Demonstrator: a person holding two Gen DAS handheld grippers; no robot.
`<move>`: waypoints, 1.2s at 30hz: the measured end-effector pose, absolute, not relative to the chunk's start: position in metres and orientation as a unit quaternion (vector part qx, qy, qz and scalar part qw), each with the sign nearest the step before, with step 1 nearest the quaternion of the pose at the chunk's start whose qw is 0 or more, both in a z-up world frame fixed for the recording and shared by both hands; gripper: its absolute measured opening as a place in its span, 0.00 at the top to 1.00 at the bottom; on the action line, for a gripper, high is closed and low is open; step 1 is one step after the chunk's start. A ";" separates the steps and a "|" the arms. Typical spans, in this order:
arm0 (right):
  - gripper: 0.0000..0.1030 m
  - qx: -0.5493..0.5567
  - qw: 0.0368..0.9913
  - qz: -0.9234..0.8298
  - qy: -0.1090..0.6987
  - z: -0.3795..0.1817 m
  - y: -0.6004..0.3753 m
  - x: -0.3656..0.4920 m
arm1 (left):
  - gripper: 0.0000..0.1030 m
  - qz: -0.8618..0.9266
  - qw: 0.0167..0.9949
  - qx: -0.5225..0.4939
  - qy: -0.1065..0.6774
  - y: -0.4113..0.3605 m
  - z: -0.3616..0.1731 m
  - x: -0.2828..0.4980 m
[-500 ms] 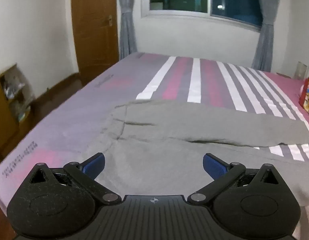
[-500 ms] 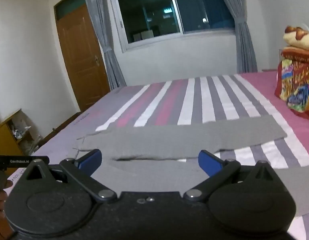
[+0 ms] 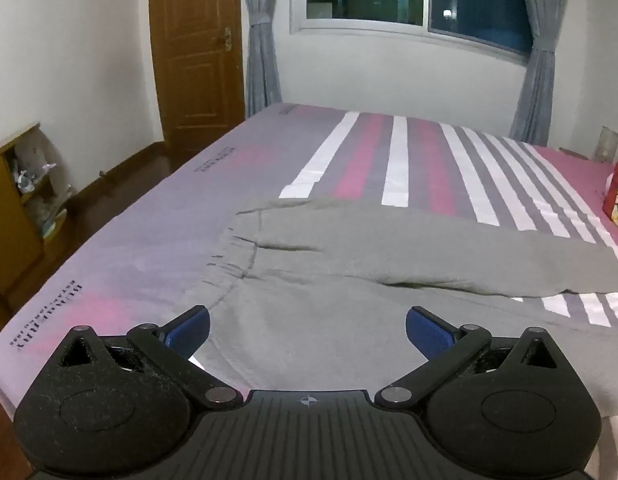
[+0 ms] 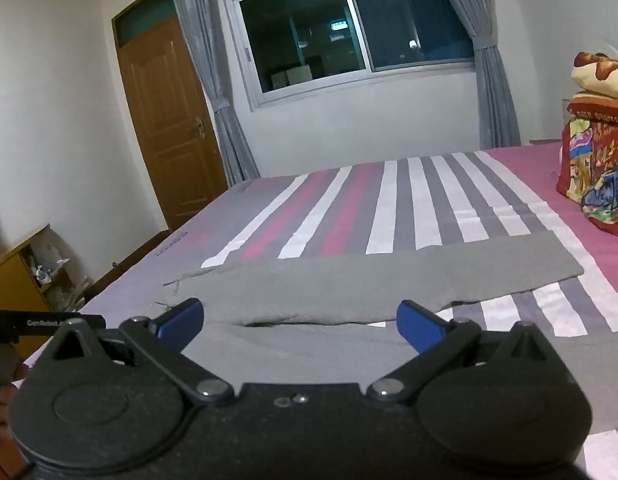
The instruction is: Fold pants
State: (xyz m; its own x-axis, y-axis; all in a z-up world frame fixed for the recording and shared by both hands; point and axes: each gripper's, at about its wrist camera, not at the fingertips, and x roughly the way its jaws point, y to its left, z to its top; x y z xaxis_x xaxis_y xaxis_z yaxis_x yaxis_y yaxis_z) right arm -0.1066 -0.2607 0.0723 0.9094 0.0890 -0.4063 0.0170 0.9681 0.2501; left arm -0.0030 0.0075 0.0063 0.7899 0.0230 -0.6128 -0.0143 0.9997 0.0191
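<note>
Judging by how the grey knit cotton pants (image 3: 389,264) lie, hardly any folding is done: both legs are spread flat and run side by side toward three o'clock across the pink, grey and white striped bedsheet (image 3: 393,160), with a narrow gap of sheet showing between them near the hems. Bringing one leg over the other, then doubling the length, all seems left to do. Cloth looks soft and fairly smooth, with a gathered elastic waistband (image 3: 233,256) puckered at about nine o'clock and one shallow ridge where the far leg meets the seat. Both tools hover over the near leg at six o'clock: the left gripper (image 3: 307,330) has its blue pads spread wide with nothing between them, and the right gripper (image 4: 300,322) is likewise wide apart and empty.
</note>
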 end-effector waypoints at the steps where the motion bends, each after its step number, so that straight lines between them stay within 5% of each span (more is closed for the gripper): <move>1: 0.00 0.122 0.970 0.018 0.211 0.072 -0.260 -0.107 | 0.00 0.010 0.946 0.008 0.324 0.007 0.007 -0.004; 36: 0.00 0.121 0.968 0.004 0.218 0.073 -0.254 -0.121 | 0.00 -0.032 0.950 0.030 0.311 -0.018 0.019 -0.027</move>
State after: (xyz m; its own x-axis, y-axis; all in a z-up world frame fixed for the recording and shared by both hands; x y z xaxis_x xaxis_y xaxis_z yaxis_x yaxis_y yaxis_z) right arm -0.1211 -0.2544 0.0734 0.9051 0.0600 -0.4210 0.0455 0.9707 0.2361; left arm -0.0270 -0.0178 0.0193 0.8050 -0.0419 -0.5918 0.0788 0.9962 0.0366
